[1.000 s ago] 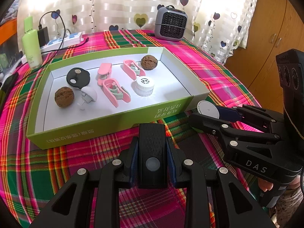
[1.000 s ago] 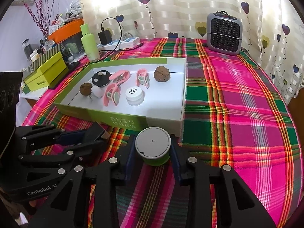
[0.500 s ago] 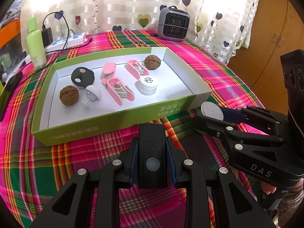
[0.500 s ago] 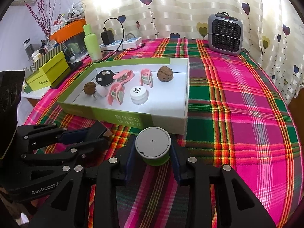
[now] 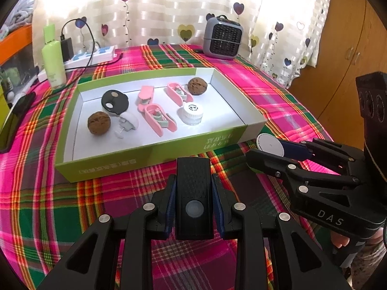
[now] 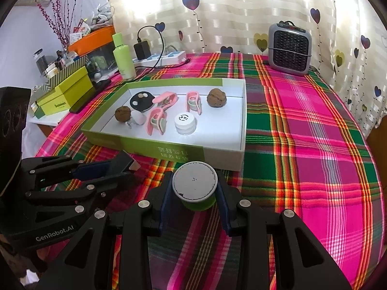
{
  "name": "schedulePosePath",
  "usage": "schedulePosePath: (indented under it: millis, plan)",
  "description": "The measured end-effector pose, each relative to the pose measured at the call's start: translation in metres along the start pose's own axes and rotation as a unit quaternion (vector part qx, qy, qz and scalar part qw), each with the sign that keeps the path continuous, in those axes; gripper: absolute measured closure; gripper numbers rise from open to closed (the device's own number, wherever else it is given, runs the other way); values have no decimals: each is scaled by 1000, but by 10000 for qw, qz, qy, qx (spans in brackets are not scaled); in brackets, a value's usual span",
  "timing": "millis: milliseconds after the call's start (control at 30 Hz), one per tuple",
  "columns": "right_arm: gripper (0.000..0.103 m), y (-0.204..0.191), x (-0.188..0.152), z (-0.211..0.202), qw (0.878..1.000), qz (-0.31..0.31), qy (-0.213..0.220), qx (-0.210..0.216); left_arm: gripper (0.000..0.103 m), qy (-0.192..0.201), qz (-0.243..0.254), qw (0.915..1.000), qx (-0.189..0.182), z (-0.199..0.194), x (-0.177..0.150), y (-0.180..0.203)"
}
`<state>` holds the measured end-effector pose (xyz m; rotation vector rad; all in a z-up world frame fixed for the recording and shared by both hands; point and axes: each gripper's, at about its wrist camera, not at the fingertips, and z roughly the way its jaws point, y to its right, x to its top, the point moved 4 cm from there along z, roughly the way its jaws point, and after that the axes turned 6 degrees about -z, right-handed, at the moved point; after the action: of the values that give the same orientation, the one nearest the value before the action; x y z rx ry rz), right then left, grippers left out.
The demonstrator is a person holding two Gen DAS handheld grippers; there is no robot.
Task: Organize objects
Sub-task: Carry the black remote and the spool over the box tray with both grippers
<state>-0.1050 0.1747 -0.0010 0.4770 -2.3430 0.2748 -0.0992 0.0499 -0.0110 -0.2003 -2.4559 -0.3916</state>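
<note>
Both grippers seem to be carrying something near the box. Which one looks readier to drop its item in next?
Probably the right gripper: its round white-topped container sits just before the box wall. The left gripper holds a black block slightly further back.

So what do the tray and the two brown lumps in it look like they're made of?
Tray: probably printed cardboard, with a matte white inside, green outside and thin folded walls. Brown lumps: they look like real walnuts, with a wrinkled, dull shell.

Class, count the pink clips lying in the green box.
3, all inside the green box: one pink clip at the back, another beside the far walnut, a third nearer the front. None seems hidden.
</note>
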Motion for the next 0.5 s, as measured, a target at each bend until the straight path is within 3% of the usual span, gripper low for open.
schedulePosePath:
  millis: [500]
  plan:
    - [68, -7, 10, -13, 9998, -59, 175, 105, 78, 191, -43, 9998, -8, -21, 7, -4]
